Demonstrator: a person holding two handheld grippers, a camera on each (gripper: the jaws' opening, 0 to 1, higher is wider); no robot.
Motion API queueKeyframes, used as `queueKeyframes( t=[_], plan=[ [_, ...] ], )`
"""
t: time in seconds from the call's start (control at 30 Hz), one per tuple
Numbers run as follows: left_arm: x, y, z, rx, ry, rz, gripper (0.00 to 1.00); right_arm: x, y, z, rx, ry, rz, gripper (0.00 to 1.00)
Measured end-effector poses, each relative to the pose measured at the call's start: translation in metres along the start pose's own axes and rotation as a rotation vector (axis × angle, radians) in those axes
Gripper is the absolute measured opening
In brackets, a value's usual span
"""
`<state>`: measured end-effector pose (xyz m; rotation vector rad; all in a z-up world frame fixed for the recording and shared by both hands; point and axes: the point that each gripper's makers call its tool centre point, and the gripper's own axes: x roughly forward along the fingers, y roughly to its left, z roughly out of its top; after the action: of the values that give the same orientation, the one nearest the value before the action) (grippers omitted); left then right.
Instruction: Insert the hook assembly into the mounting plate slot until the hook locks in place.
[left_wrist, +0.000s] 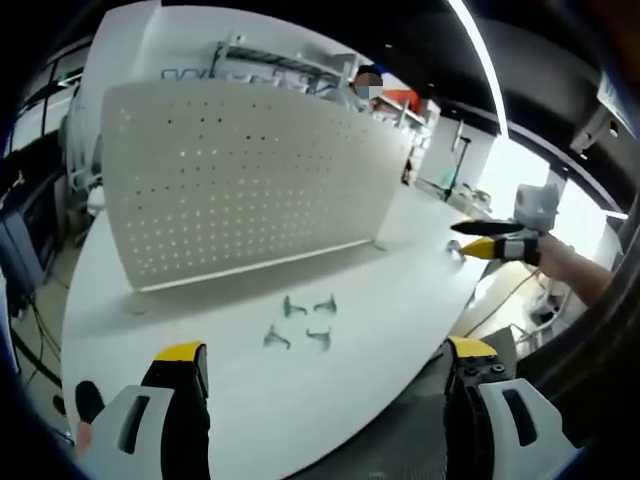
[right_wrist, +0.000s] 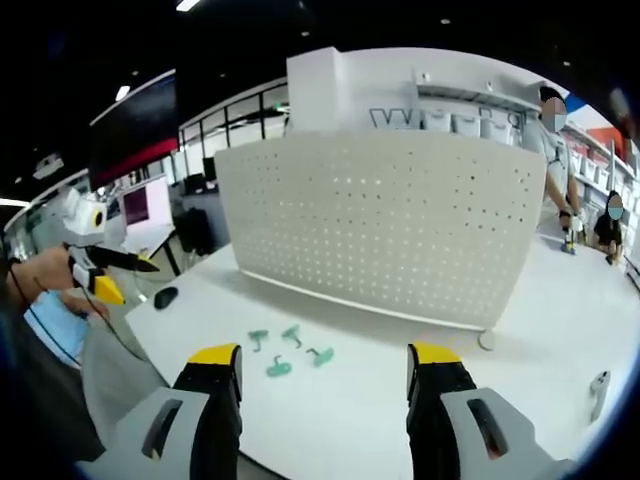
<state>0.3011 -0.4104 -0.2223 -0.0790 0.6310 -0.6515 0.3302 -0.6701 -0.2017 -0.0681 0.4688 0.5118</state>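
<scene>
One white pegboard (right_wrist: 385, 225) is seen standing upright on the white table (right_wrist: 370, 420), its long axis running across it. Four small green hooks (right_wrist: 287, 352) are scattered before it, pointing different ways. Left gripper (left_wrist: 325, 375) and right gripper (right_wrist: 325, 375) are held open, empty.
</scene>
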Motion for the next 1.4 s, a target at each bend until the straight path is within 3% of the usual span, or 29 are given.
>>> queueKeyframes(
  t=[0.37,0.63,0.8,1.17,1.4],
  plan=[
    [0.009,0.0,-0.003,-0.018,0.005,-0.02,0.99,0.036,0.017,-0.017,0.01,0.006,0.044,0.6],
    [0.013,-0.004,-0.006,-0.02,0.018,-0.035,0.99,0.074,0.061,-0.051,-0.09,0.08,0.187,0.6],
    [0.013,-0.003,-0.005,-0.016,0.017,-0.035,0.99,0.096,0.08,-0.07,-0.082,0.126,0.24,0.58],
    [0.01,0.004,-0.009,-0.03,0.024,-0.023,0.99,0.124,0.096,-0.099,-0.093,0.189,0.292,0.55],
    [0.011,0.005,-0.006,-0.024,0.03,-0.023,0.99,0.141,0.102,-0.115,-0.03,0.242,0.315,0.53]
  ],
)
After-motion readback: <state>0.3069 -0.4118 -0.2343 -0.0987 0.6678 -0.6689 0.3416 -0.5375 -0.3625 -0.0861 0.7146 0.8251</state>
